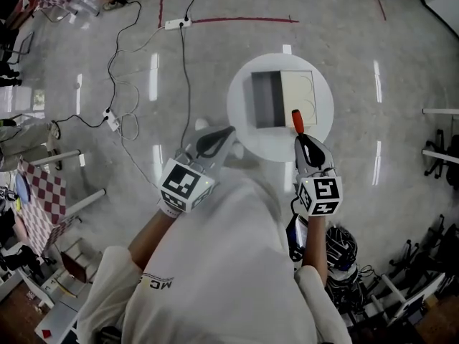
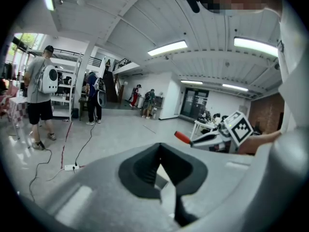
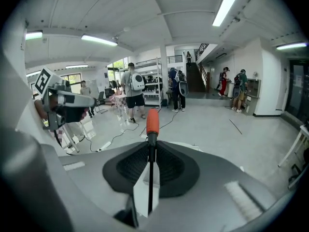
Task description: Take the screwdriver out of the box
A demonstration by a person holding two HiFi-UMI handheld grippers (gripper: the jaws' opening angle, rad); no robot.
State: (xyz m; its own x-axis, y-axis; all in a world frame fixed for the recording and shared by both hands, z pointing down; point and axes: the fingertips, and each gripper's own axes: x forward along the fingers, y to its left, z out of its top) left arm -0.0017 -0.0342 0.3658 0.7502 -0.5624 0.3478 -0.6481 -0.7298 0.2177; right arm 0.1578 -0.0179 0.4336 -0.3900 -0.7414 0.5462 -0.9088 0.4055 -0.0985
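Right gripper (image 3: 150, 149): we read its jaws as clamped on the screwdriver (image 3: 152, 121). The thin dark shaft runs up between the pads and the orange handle sticks out past the tips.
Left gripper (image 2: 161, 153): jaws together, nothing between them. It sits near the table's (image 1: 242, 117) near-left edge, apart from the box (image 1: 267, 99).
Screwdriver position: in the head view the orange handle (image 1: 295, 120) overlaps the near edge of the box, just ahead of the right gripper (image 1: 304, 140). The left gripper view also shows it (image 2: 182, 137) held out in the air.
Box: open on the round white table, with a grey inside at left and a pale panel at right. We see nothing else in it.
Step in hand: we judge this to be the lift-out. The tool is gripped and looks raised clear of the box, though its height above the rim cannot be read.
Next move: we expect it to call for drawing the right gripper back off the box while holding the grip firm. The shaft is thin and could pivot between the pads.
Left gripper role: none needed, in our judgement.
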